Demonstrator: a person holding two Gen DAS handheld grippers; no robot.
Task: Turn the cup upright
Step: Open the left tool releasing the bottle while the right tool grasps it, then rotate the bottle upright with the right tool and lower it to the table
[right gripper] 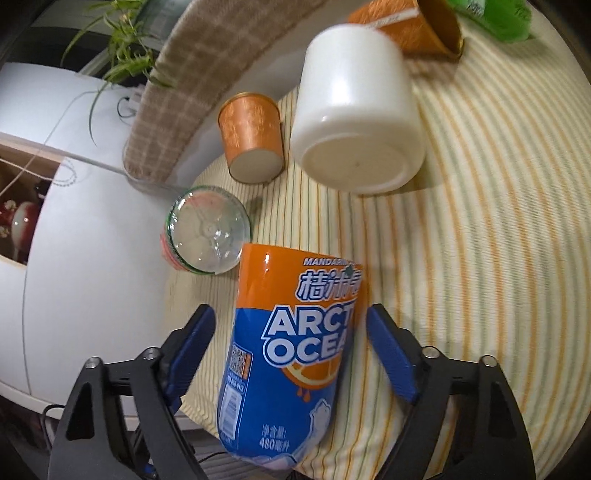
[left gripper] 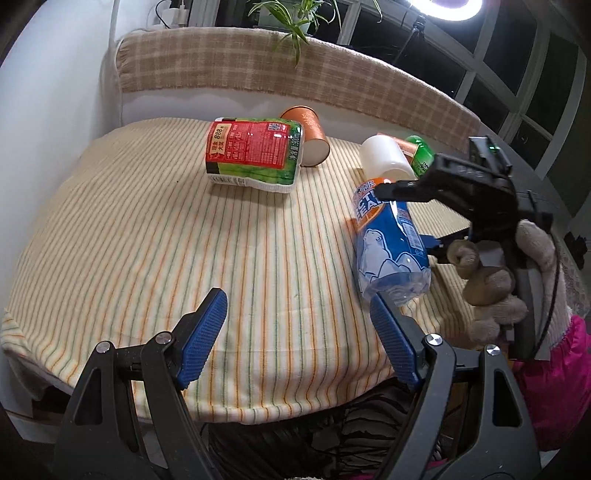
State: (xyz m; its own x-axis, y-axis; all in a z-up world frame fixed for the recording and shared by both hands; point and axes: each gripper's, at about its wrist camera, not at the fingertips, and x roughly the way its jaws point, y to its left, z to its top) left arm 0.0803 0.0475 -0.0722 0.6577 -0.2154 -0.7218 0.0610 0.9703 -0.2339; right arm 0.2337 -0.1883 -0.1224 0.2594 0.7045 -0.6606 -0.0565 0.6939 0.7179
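A white cup (left gripper: 384,159) lies on its side on the striped table; in the right wrist view (right gripper: 356,114) its flat base faces me. An orange paper cup (left gripper: 308,134) lies on its side at the back, and a second orange cup (right gripper: 253,142) lies near the white cup. My right gripper (right gripper: 291,332) is open, its blue fingers on either side of a blue-and-orange Arctic Ocean bottle (right gripper: 291,354) that stands tilted, with small gaps on both sides. From the left wrist view the right gripper (left gripper: 406,218) straddles that bottle (left gripper: 391,240). My left gripper (left gripper: 299,332) is open and empty above the table's front edge.
A red-and-green bottle (left gripper: 255,155) lies on its side at the middle back. A clear green-labelled bottle (right gripper: 205,230) lies near the table edge. A checked sofa back (left gripper: 258,70) and a plant (left gripper: 295,18) stand behind the table (left gripper: 129,240).
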